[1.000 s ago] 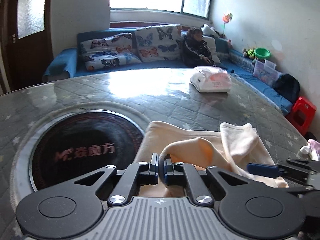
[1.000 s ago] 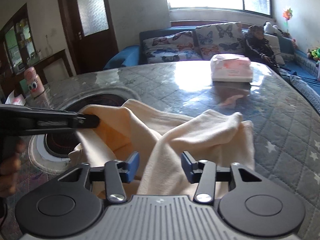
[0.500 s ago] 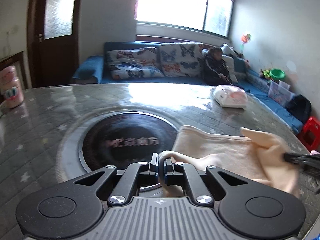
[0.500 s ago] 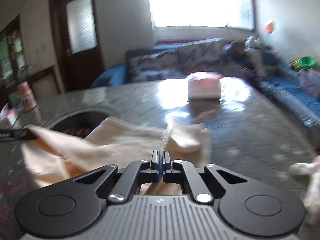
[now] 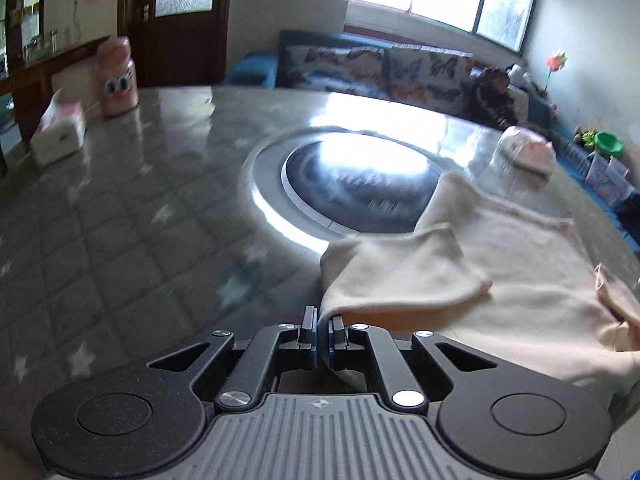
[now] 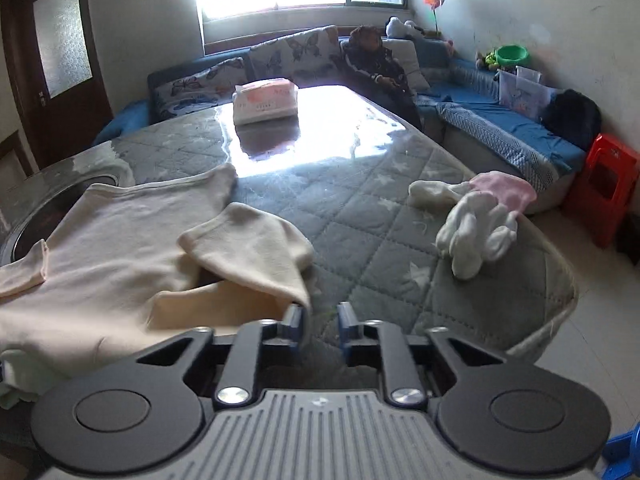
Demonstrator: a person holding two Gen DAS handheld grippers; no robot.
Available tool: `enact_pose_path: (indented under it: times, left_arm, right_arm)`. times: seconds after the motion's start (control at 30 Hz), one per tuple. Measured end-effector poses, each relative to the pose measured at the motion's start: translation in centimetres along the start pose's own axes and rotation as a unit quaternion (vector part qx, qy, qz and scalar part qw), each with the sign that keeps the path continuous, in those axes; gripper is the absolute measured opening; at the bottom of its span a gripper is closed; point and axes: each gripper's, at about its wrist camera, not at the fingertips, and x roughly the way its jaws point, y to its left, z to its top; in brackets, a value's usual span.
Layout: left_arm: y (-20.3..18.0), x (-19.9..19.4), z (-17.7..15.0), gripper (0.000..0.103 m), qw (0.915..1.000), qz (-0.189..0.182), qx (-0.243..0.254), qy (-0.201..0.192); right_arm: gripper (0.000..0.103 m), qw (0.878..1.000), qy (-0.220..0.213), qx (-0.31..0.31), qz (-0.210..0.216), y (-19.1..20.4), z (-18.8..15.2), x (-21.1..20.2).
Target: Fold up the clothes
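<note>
A cream garment (image 5: 500, 280) lies spread on the quilted grey table (image 5: 120, 240), one sleeve folded over its body. My left gripper (image 5: 323, 332) is shut on the garment's near left edge, low over the table. In the right wrist view the same garment (image 6: 120, 248) lies to the left with its other sleeve (image 6: 256, 248) folded inward. My right gripper (image 6: 320, 324) stands open at the garment's near right corner. The cloth touches its left fingertip (image 6: 294, 320), and the gap between the fingers holds nothing.
A round dark hob (image 5: 352, 184) is set into the table beyond the garment. A tissue pack (image 6: 266, 100) lies at the far side. Small white and pink clothes (image 6: 476, 224) lie near the right edge. A pink bottle (image 5: 118, 80) and a tissue box (image 5: 60, 128) stand far left.
The bunched garment has been drawn out flat on the table. My right gripper, shut on the cloth half a second ago, has let go and opened. The left gripper stays shut and has swung left.
</note>
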Motion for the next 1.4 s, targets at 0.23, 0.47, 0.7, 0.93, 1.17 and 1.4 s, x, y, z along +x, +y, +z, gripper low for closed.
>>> enact_pose_path:
  times: [0.23,0.47,0.7,0.93,1.17,1.4]
  left_arm:
    - [1.2,-0.9,-0.7,0.035,0.9997,-0.004,0.008,0.022]
    - [0.4,-2.3,0.6,0.058,0.9968,-0.003,0.080,-0.007]
    - [1.2,-2.1,1.6,0.059,0.9976,0.000,0.067,-0.013]
    - [2.8,-2.0,1.3,0.064,0.9991,-0.006,0.041,0.006]
    - [2.1,-2.1,1.5,0.064,0.9974,-0.042,0.059,0.001]
    - [-2.3,1.1,4.4,0.059,0.9927,-0.078,0.089,-0.022]
  right_arm:
    - [0.034,1.000,-0.004,-0.020,0.024,-0.1,1.4,-1.1]
    - [0.035,0.995,-0.028,-0.068,0.067,1.5,3.3,-2.7]
    - [0.035,0.987,-0.018,-0.123,0.102,5.1,4.1,1.1]
    - [0.033,0.983,0.013,-0.161,0.085,6.7,3.2,7.0]
    - [0.034,0.989,-0.004,-0.142,-0.048,3.3,4.7,8.6]
    - [0.035,0.992,-0.038,-0.120,0.007,3.4,6.0,5.8]
